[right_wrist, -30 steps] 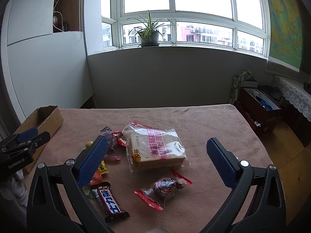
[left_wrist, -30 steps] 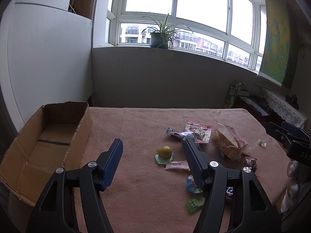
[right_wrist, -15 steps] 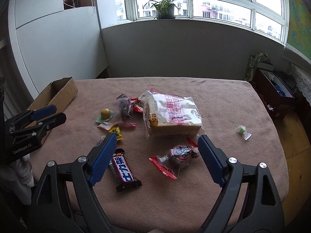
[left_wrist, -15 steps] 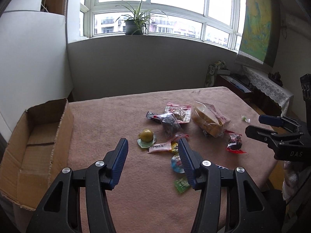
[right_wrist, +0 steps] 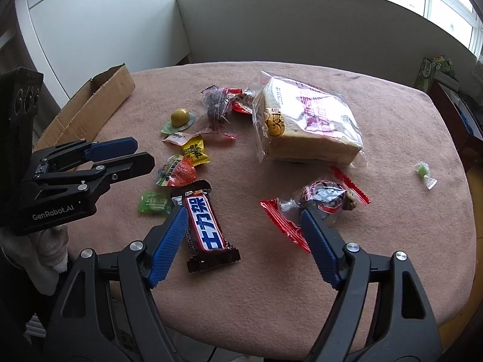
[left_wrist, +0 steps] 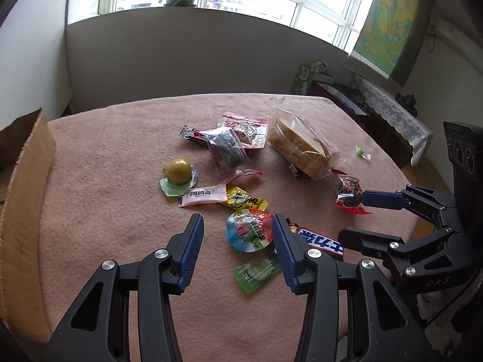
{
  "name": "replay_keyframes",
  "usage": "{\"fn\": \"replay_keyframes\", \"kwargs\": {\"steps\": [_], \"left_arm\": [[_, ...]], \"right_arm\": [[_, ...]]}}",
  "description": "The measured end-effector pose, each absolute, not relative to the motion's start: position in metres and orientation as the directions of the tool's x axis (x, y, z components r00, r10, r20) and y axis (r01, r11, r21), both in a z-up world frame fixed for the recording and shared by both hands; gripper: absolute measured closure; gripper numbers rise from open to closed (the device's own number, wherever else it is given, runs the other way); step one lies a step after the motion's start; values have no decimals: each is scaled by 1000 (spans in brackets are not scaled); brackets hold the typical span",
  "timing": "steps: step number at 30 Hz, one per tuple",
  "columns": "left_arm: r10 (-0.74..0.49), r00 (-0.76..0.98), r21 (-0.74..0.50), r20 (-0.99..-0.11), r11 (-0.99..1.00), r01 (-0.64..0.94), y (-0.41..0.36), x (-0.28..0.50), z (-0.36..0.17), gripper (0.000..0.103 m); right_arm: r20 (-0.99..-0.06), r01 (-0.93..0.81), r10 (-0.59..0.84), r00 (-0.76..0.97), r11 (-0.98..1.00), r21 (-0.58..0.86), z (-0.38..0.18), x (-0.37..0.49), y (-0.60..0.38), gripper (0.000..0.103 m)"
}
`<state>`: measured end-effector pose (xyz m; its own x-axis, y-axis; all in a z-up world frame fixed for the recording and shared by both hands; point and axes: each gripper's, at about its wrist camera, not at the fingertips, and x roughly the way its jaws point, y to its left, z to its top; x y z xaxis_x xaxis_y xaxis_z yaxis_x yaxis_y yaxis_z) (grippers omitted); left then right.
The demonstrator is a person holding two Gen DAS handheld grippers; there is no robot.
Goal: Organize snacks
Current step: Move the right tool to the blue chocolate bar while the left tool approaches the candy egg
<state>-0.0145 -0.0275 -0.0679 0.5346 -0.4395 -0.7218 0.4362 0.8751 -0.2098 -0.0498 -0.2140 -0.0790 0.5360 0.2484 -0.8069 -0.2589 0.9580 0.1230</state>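
Note:
Snacks lie scattered on a pink cloth table (left_wrist: 114, 163). My left gripper (left_wrist: 237, 226) is open and empty, low over a round jelly cup (left_wrist: 249, 230) and a green candy packet (left_wrist: 256, 271). My right gripper (right_wrist: 243, 214) is open and empty, its fingers on either side of a chocolate bar (right_wrist: 205, 229) and a red-edged snack bag (right_wrist: 317, 202). A bagged bread loaf (right_wrist: 305, 126) lies behind them. A yellow fruit jelly (left_wrist: 178, 172), a pink sachet (left_wrist: 202, 196) and a yellow candy (left_wrist: 241, 200) lie near the middle.
An open cardboard box (left_wrist: 24, 187) stands at the table's left edge, also seen in the right wrist view (right_wrist: 90, 102). A small green wrapped candy (right_wrist: 422, 172) lies alone at the right. Dark snack bags (left_wrist: 226, 147) lie at the back. A cabinet (left_wrist: 362, 111) stands beyond the table.
Both grippers have come down and forward towards the snacks. The left one has narrowed its opening and moved right, away from the box. The right one now straddles the chocolate bar area.

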Motion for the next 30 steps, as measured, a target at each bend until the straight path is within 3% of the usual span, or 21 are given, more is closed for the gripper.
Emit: {"fn": "replay_keyframes", "kwargs": {"steps": [14, 18, 23, 30], "left_arm": [[-430, 461, -219, -776, 870, 442, -40, 2, -87, 57], [-427, 458, -228, -780, 875, 428, -43, 0, -94, 57], [-426, 472, -223, -771, 876, 427, -42, -3, -92, 65], [-432, 471, -225, -769, 873, 433, -40, -3, -96, 69]], "right_arm": [[-838, -340, 257, 481, 936, 92, -91, -47, -196, 23], [-846, -352, 247, 472, 933, 76, -94, -46, -188, 37], [-860, -349, 257, 440, 932, 99, -103, -38, -183, 40], [-869, -370, 257, 422, 924, 93, -106, -39, -175, 62]]}}
